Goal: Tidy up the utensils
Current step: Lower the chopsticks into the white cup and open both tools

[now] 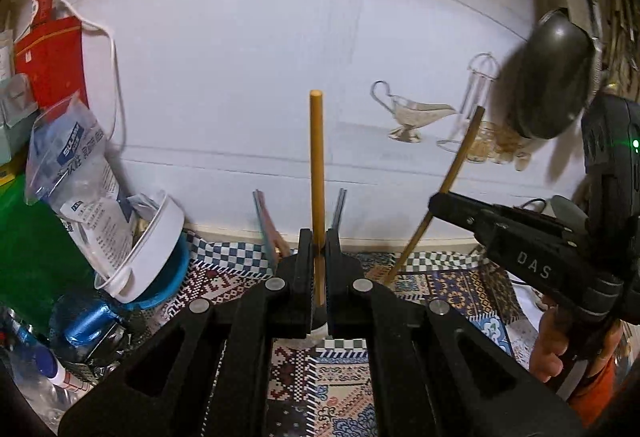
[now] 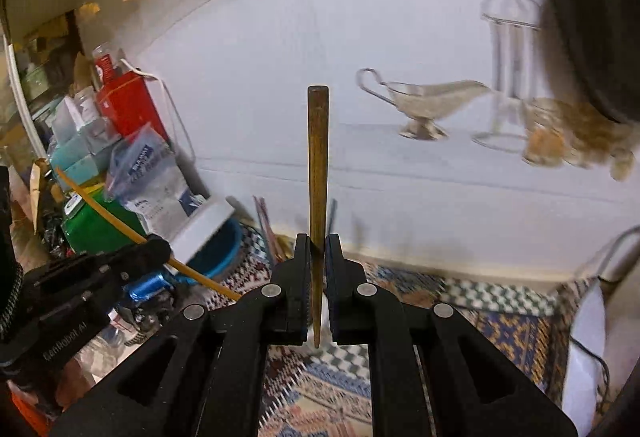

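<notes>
— What have the left tongs (image 1: pixel 319 257) got?

— A light yellow wooden chopstick (image 1: pixel 316 173), pinched tight between the black jaws and standing straight up above the counter's patterned, checker-edged cloth (image 1: pixel 452 285).

— And the right tongs (image 2: pixel 318 261)?

— Closed as well, on a darker brown tapered wooden chopstick (image 2: pixel 318 197), also upright, its thin end down between the jaws and its blunt end up. From the left wrist camera you see the right tongs (image 1: pixel 460 207) come in from the side with that stick (image 1: pixel 444 189) leaning; from the right one the left tongs (image 2: pixel 156 247) hold theirs (image 2: pixel 104 211) slanted.

— So both sticks are off the counter?

— Held up in the air, well apart from each other. Behind them a few thin pink and grey sticks (image 1: pixel 272 229) lean against the white wall.

— What's around?

— A tipped white tub with a blue lid (image 1: pixel 156 249), a clear printed plastic bag (image 1: pixel 76 173) and a red carton (image 1: pixel 52 61) on the left.
</notes>
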